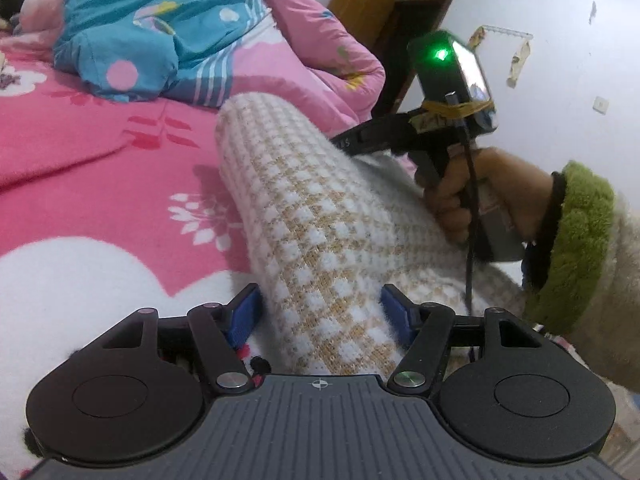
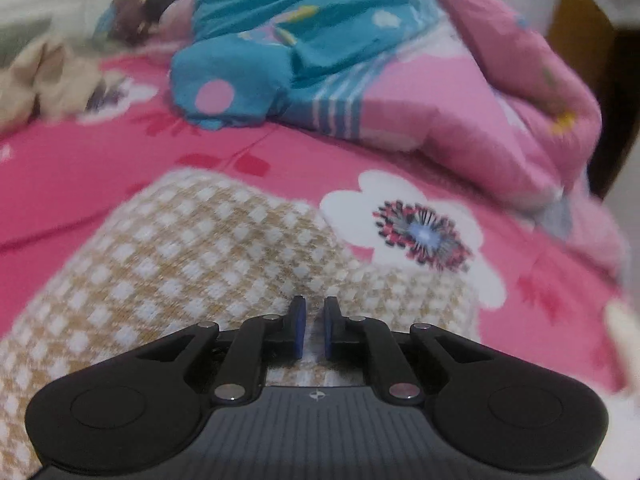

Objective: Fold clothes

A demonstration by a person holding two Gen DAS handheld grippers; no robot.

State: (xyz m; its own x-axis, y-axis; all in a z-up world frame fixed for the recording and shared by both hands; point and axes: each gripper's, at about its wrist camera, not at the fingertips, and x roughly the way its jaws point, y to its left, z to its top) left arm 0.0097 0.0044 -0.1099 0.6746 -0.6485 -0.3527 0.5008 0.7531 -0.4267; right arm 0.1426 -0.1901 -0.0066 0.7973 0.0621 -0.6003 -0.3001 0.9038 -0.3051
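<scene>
the right tool [image 2: 314, 328] sits low in the middle of the view, its two blue-padded fingers [image 2: 299, 330] close together with only a thin gap between them, no cloth visibly in that gap. just beyond and under the tips lies the sweater [image 2: 192, 248], a tan and white checked knit spread over the bed [image 2: 80, 168], reaching left and towards the camera. the pink bedcover carries a white flower print [image 2: 420, 236] just right of the sweater. farther back a teal pillow [image 2: 288, 48] with dots rests against a folded pink quilt [image 2: 500, 92] on the right. the far left is blurred; pale bundles there cannot be made out.
</scene>
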